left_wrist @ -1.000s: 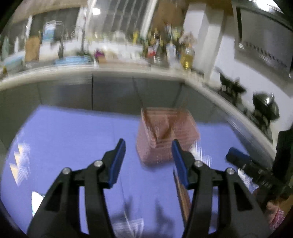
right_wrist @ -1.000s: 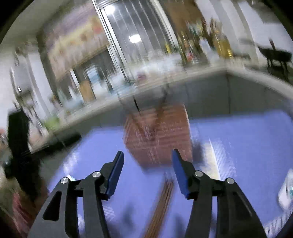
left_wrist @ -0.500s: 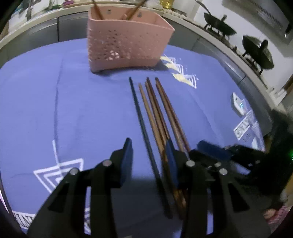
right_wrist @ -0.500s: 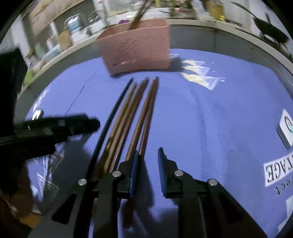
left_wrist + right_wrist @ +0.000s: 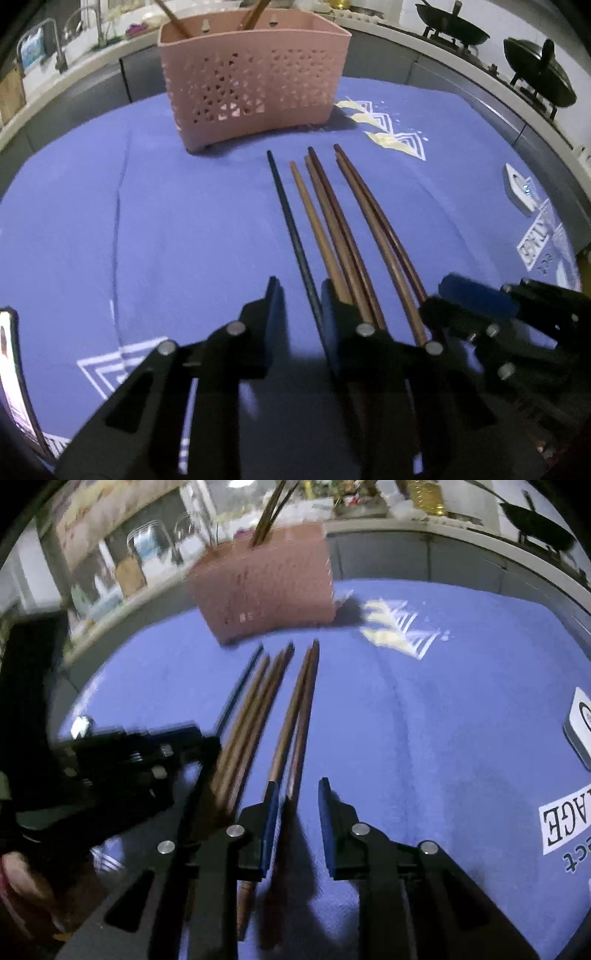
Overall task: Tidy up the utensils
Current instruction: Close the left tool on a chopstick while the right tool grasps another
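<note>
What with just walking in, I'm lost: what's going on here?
A person works two grippers over a row of chopsticks on the blue tablecloth. The left gripper is closing its jaws around the dark slim chopstick; the right gripper straddles a brown wooden chopstick. Neither is lifted. The pink perforated plastic basket behind holds a few.

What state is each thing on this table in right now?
Pink basket: upright, chopsticks standing inside.
Black chopstick: flat on cloth, between the closing left tongs.
Brown chopsticks: flat, side by side.
Right tongs: narrowly apart around one brown chopstick.
</note>
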Tool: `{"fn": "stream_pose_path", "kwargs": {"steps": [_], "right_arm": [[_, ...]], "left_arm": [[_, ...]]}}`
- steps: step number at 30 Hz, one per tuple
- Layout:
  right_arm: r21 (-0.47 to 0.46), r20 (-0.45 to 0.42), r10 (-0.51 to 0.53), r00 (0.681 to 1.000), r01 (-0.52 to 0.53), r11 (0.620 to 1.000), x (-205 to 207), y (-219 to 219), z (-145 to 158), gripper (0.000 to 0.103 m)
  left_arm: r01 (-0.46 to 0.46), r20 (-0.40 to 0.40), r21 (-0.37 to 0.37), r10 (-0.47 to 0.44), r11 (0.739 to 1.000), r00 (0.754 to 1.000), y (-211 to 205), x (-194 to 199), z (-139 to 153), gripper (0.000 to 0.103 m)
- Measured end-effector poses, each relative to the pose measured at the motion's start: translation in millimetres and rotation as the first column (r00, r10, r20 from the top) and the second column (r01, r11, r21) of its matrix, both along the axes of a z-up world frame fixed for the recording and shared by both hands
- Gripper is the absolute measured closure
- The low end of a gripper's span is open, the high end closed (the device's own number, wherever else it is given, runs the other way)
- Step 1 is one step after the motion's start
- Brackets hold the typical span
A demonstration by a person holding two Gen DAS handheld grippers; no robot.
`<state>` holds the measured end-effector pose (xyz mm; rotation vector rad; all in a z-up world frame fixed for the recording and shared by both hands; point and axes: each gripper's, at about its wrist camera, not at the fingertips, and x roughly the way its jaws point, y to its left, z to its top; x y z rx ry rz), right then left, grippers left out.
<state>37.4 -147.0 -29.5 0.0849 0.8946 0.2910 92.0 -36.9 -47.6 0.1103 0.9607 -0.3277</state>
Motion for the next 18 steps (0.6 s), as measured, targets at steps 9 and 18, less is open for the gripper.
{"fn": "stream_pose_path", "kwargs": {"steps": [9, 18], "right_arm": [[-0.059, 0.007, -0.053, 0.999, 0.053, 0.997, -5, -16, -3, 0.095], [-0.006, -0.054, -0.040, 0.998, 0.040, 0.999, -36, -21, -3, 0.096]], "left_arm": [[-0.009, 0.008, 0.013, 0.009, 1.000, 1.000, 20, 0, 0, 0.098], [-0.006, -0.011, -0.003, 0.006, 1.000, 1.000, 44, -32, -2, 0.098]]}}
